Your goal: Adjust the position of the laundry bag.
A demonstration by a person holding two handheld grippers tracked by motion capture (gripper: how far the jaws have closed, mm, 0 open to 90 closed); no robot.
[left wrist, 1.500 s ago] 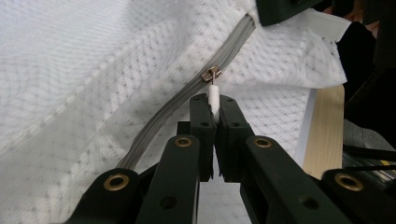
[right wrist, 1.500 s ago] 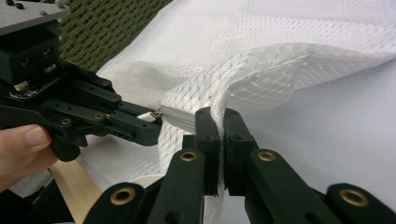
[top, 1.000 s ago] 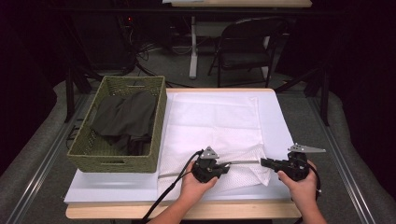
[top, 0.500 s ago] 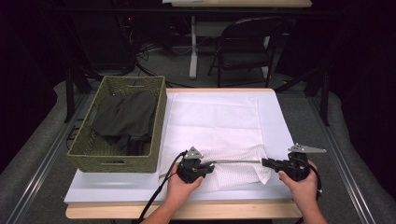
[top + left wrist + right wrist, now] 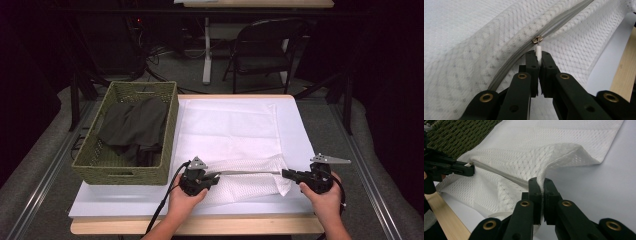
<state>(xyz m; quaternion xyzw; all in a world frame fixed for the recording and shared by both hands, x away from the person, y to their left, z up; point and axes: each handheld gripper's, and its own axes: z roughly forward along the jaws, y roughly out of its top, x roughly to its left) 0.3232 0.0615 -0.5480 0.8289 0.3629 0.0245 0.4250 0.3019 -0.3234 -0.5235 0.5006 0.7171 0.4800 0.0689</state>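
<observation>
Here the left gripper [image 5: 538, 56] has its jaws pinched on the white zipper pull [image 5: 538, 51], the slider just beyond the tips. The right gripper [image 5: 540, 185] clamps the mesh bag [image 5: 250, 177] at its end. The zipper [image 5: 247, 173] runs straight between both jaws. Judged: pull along that axis, away from the right gripper.

1. The high view looks from above, forward and down, far from the table [image 5: 295, 150];
2. The left gripper view sits very close to the mesh bag [image 5: 474, 50];
3. The right gripper view is close too, facing the left gripper [image 5: 467, 170]; all three share that bag.
</observation>
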